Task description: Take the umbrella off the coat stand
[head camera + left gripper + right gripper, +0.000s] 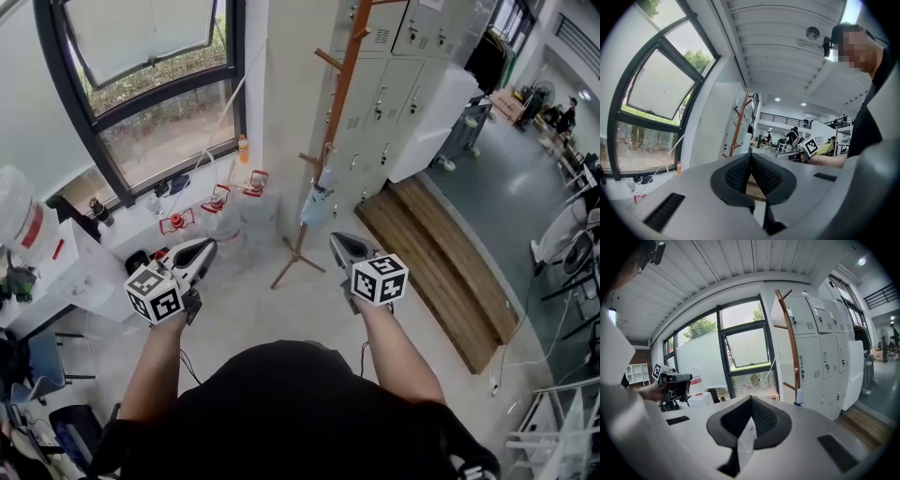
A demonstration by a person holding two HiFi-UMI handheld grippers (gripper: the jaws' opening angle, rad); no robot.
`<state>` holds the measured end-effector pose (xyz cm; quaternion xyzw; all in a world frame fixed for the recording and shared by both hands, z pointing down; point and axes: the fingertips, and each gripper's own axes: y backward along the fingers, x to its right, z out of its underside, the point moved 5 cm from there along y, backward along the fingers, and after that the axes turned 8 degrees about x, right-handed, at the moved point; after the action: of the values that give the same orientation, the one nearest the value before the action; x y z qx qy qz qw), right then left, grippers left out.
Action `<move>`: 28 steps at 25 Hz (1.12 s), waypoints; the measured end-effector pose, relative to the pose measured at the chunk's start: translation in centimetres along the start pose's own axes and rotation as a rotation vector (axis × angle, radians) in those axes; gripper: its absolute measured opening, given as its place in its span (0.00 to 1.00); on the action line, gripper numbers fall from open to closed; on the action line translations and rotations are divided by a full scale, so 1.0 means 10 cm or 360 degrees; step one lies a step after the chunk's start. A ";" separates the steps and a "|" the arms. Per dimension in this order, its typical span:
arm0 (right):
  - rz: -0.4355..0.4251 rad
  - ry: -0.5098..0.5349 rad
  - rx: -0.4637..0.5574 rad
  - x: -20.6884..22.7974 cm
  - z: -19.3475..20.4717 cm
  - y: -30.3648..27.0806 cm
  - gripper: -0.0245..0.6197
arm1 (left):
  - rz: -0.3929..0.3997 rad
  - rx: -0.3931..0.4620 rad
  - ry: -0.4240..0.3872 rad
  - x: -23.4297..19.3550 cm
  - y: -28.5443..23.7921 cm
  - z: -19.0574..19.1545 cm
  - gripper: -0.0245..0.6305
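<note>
A tall orange-brown wooden coat stand (339, 112) rises in front of the grey lockers. A small folded pale-blue umbrella (319, 202) hangs low on it from a peg. In the right gripper view the coat stand (791, 341) is right of centre, and the umbrella (799, 396) hangs just beyond the jaws. My left gripper (204, 246) and right gripper (339, 240) are both held out towards the stand, short of it and touching nothing. The left gripper (751, 155) has its pads together and holds nothing. The right gripper (751, 398) is shut too, a white tag lying in its throat.
Grey lockers (394, 84) stand behind the stand, with a wooden platform (441, 262) along their foot. Water jugs (220, 211) with red handles sit under the dark-framed window (150, 84). A white desk (84, 262) is at the left. People sit far off at the right.
</note>
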<state>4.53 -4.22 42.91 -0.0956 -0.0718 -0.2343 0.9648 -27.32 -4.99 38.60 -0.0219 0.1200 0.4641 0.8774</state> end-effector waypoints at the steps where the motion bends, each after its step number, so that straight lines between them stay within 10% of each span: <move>1: 0.0001 0.0000 -0.0004 0.00 0.00 -0.02 0.06 | 0.0001 -0.0001 0.0003 -0.01 0.01 0.00 0.07; 28: 0.0032 0.0003 -0.0006 0.73 -0.10 -0.74 0.06 | -0.0019 -0.0036 -0.0014 -0.61 -0.75 -0.02 0.07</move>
<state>7.59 -14.11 44.42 -0.0978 -0.0695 -0.2250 0.9670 -24.52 -14.22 39.29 -0.0305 0.1109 0.4601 0.8804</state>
